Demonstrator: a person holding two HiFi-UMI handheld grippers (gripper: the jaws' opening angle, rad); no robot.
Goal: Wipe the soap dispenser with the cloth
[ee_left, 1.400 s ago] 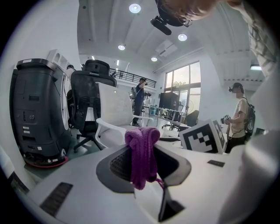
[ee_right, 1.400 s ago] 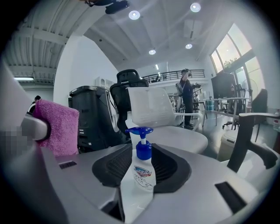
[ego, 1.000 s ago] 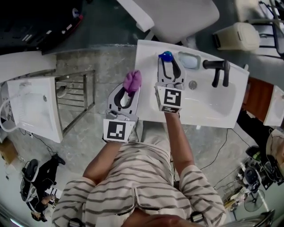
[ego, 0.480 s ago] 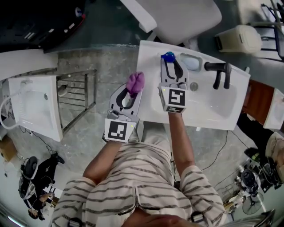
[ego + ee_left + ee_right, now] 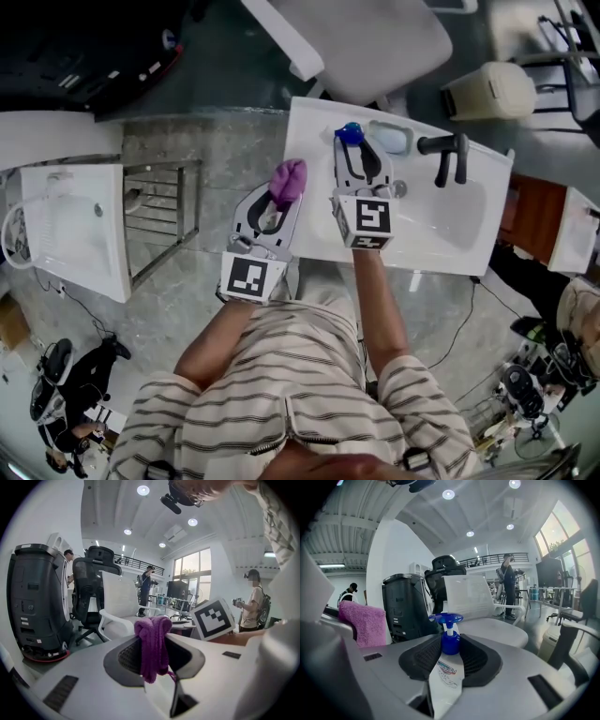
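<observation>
Firmly: right tool [image 5: 451, 641], soap dispenser [image 5: 445, 677]; left tool [image 5: 153, 635], cloth [image 5: 152, 656]

Overhead head view; close gripper views

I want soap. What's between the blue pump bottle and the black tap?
A pale blue dish on the white sink, shown in the head view.

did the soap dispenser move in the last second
Yes, slightly: in the head view the soap dispenser now sits closer to the black faucet.
</observation>
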